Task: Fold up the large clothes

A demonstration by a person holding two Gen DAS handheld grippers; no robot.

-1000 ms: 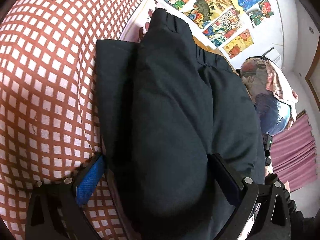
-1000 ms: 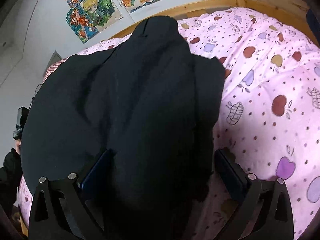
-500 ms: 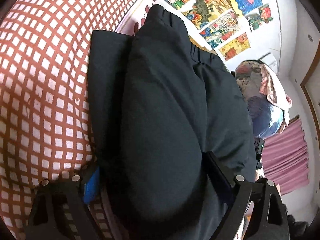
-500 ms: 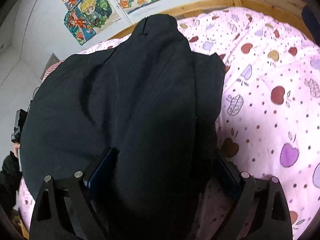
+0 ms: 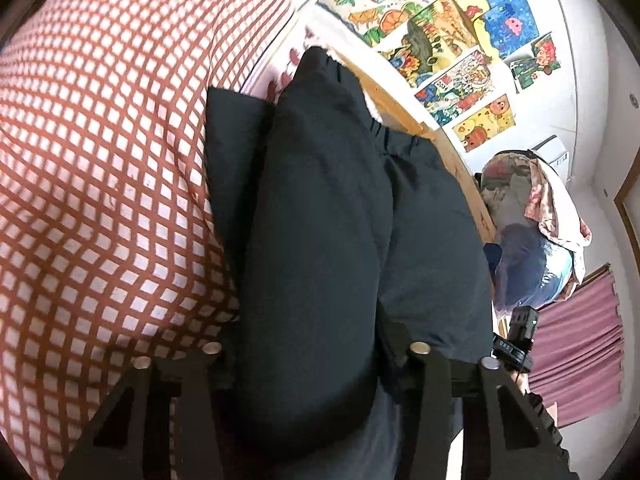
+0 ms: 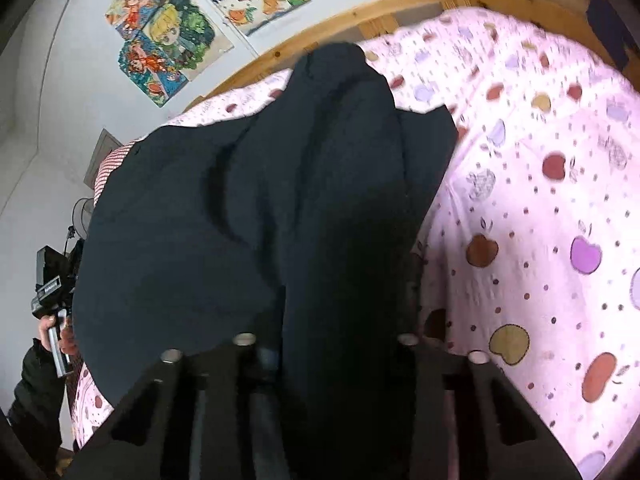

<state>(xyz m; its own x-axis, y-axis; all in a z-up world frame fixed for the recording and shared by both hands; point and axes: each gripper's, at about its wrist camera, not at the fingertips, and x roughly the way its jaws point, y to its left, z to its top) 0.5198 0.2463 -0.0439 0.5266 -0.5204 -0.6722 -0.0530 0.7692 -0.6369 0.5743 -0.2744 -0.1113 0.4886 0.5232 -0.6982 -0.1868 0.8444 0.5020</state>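
A wide bed covered in a pale pink sheet printed with coloured apples and dots (image 6: 540, 208) is stretching out to the right of the right gripper (image 6: 324, 344), with a light wooden bed frame (image 6: 400, 12) running along its far edge. To the left of the left gripper (image 5: 312, 350), a rust-red and white checked cover (image 5: 100, 160) is bulging up over the bedding. Between the two tools, a large dark navy cloth garment with a gathered elastic waistband (image 5: 340, 220) is lying bunched on the bed, its waistband at the far end ahead of the left gripper and its bulk spreading to the left ahead of the right gripper (image 6: 200, 220). Both black two-finger grippers are pinching thick folds of this garment, their fingers drawn in close against the cloth on either side. On the white wall beyond the fingers, a row of bright cartoon and fruit posters (image 5: 440, 40) is hanging above the frame. Far right of the left gripper, a heap of mixed clothes (image 5: 532, 224) is sitting beside a mauve pink curtain (image 5: 576, 348). At the left edge of the right wrist view, a hand (image 6: 60, 336) in a dark sleeve is gripping the handle of the other tool.
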